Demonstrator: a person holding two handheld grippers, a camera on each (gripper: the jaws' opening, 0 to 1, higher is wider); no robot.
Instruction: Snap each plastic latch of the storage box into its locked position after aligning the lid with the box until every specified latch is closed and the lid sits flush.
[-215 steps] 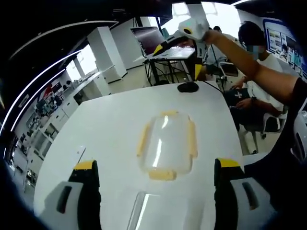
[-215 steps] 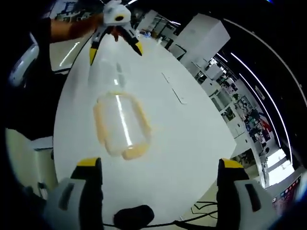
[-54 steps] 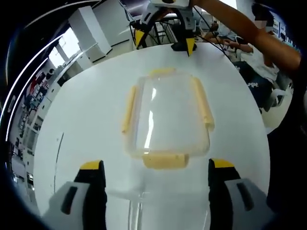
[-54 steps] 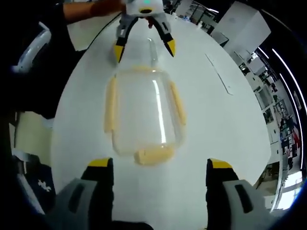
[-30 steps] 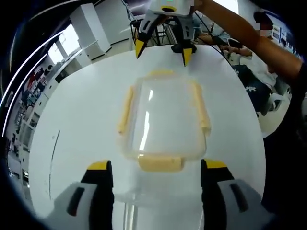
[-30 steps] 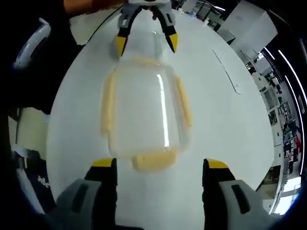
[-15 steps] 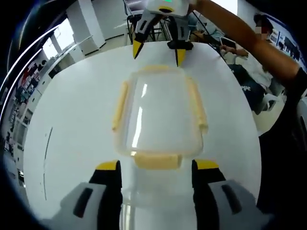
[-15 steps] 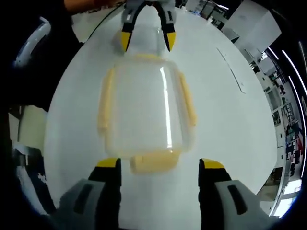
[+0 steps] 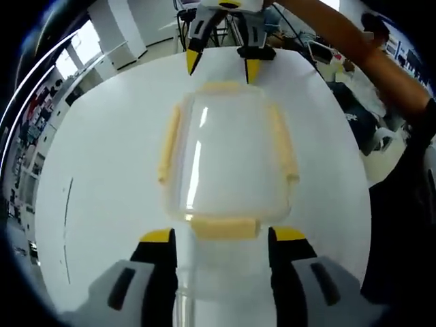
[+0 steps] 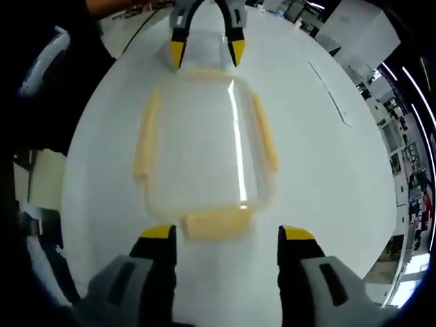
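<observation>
Your left gripper (image 9: pixel 219 237) stands with jaws spread, holding nothing, its tips flanking the near end latch (image 9: pixel 225 227) of the storage box (image 9: pixel 226 160). Your right gripper (image 10: pixel 225 235) is likewise spread and empty, straddling the opposite end latch (image 10: pixel 218 223). The box lies on the white table (image 9: pixel 102 170) between the two grippers, its long axis running from one to the other. The yellow side latches (image 9: pixel 169 142) run along that axis. Each end latch appears nearest its own gripper.
</observation>
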